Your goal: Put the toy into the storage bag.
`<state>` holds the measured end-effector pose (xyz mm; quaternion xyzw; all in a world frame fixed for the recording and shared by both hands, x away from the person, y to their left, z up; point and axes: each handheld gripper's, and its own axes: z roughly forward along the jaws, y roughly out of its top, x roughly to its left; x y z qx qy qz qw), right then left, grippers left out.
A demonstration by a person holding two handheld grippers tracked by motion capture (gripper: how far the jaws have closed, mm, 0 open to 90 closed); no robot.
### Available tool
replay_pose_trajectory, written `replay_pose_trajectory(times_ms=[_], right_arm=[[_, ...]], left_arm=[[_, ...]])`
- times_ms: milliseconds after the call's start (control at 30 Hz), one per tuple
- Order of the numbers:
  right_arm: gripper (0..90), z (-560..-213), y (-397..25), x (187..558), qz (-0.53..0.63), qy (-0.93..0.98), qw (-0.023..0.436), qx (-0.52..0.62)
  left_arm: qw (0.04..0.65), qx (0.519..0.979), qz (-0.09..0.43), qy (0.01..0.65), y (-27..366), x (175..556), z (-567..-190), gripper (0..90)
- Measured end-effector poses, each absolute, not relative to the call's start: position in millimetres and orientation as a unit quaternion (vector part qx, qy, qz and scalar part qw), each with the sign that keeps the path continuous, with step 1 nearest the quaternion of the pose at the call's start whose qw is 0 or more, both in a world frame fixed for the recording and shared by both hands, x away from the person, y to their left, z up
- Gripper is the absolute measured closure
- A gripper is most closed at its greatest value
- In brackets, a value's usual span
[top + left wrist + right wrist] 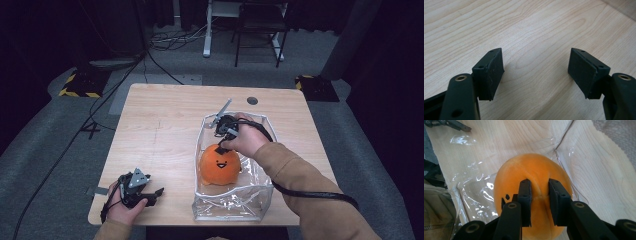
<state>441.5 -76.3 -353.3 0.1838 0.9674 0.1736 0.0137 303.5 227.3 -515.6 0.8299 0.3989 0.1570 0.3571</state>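
Light wooden rectangular table (165, 130) on grey carpet, small round grommet hole (252, 100) near the far edge. Clear soft plastic open-top bag (250, 200) sits on the right half of the table, toward the near edge. Round orange plush toy with a black printed face (220, 166) is inside the bag, face toward the near edge.

Right gripper (221, 148) reaches into the bag from the far side, over the top of the plush. In the right gripper view its jaws are narrow, pinching a fold of the orange fabric (539, 195) at the top seam.

Left gripper (152, 194) rests at the near-left corner of the table, well apart from the bag, held in the left hand (125, 207). Left gripper view: jaws spread wide, only bare wood (536, 45) between them.
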Motion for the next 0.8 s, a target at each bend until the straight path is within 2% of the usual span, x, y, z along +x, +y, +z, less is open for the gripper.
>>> replay_pose_trajectory(times_ms=[333, 533, 800], right_arm=[[63.8, -352, -83, 441, 0.180, 0.965, 0.014, 0.191], [53.8, -348, -91, 437, 0.197, 0.959, 0.011, 0.205], [49.3, -331, -100, 431, 0.233, 0.949, 0.024, 0.208]], left_arm=[[0.356, 0.832, 0.156, 0.397, 227, 305, -515, 29.0], [0.358, 0.831, 0.154, 0.396, 226, 306, -516, 29.0], [0.357, 0.831, 0.151, 0.398, 225, 306, -515, 29.0]])
